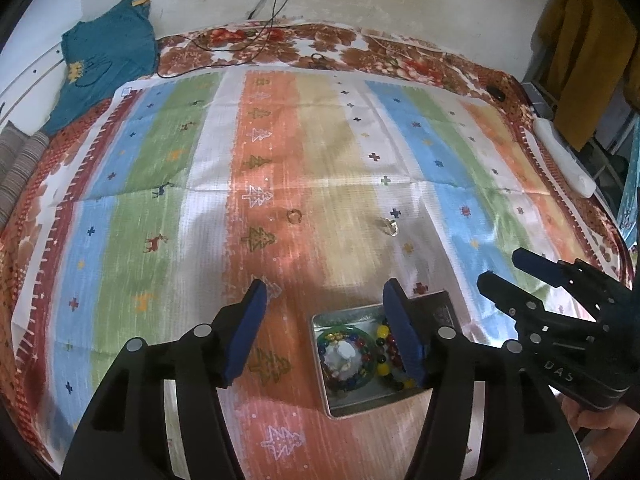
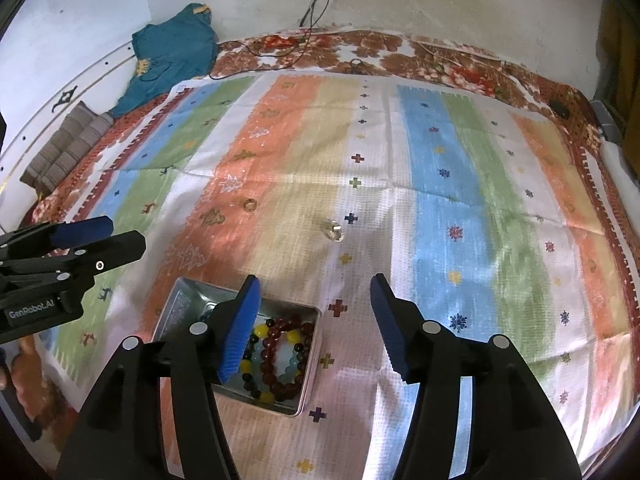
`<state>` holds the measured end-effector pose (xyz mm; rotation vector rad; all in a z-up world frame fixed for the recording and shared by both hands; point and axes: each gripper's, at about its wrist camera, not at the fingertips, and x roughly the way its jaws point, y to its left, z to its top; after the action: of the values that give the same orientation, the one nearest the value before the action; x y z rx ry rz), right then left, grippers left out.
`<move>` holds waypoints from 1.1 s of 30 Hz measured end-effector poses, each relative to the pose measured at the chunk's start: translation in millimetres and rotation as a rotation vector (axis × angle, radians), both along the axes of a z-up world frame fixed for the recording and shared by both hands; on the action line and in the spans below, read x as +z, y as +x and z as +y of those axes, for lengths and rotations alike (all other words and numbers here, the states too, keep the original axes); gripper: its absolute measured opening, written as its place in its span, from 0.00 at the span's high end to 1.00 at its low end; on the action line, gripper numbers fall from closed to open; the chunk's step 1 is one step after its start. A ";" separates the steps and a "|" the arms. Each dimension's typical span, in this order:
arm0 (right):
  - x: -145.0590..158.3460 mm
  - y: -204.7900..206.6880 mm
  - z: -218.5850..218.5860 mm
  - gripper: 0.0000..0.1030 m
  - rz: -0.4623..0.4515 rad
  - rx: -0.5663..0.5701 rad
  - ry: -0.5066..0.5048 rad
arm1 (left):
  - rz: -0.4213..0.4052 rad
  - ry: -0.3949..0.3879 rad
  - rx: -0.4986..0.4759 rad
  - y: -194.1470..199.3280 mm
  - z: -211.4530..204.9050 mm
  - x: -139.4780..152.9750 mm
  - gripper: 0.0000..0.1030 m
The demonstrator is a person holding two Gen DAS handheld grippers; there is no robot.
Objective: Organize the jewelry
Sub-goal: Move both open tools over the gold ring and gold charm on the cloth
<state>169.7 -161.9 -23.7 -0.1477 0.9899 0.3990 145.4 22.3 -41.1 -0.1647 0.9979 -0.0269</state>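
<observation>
Surface: a bed covered by a striped cloth (image 2: 440,208) with bands of orange, green, blue, white and tan, printed with small crosses, trees and deer; a brown floral blanket (image 2: 400,56) shows beyond the cloth's far edge.
Left gripper (image 1: 324,324): wide open, its blue-padded fingers (image 1: 248,332) spread well apart and holding nothing; it hovers over the near edge of the cloth, with its right finger overlapping the tin in its own camera view.
Right gripper (image 2: 316,320): also wide open and empty, above the near part of the cloth; its left finger overlaps the tin in the right wrist view.
Tin (image 2: 316,360): a shallow rectangular metal box, open on top, resting on the cloth near its near edge, on the orange and white bands.
Tin contents: a dark red bead bracelet (image 2: 280,356), a bracelet of mixed yellow, pale blue and dark beads (image 2: 294,338), and in the left wrist view a green ring of coloured beads (image 1: 346,354) around something pale.
First ring (image 1: 295,216): a small ring lying loose on the cloth toward its middle, at the meeting of the orange and tan bands, well apart from the tin.
Second ring (image 1: 391,227): a small shiny ring on the white band, to the right of the first, also apart from the tin.
Far left corner: a teal garment (image 2: 172,64) against the wall, with a folded striped cloth (image 2: 64,148) beside it.
Wall: dark cables (image 2: 316,4) hang down to the blanket.
</observation>
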 end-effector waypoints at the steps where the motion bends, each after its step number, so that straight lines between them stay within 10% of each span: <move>1: -0.3 1.4 -0.1 0.45 0.002 -0.001 -0.002 | 0.002 0.002 -0.001 2.2 -0.3 -1.2 0.40; 33: -43.8 64.4 15.5 0.44 0.130 0.005 -0.024 | 0.127 -0.066 0.035 87.8 17.7 -47.7 0.36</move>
<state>234.2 -146.5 -67.5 -0.1473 1.1233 0.4058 233.2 40.0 -88.8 -0.2470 1.1217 -0.0179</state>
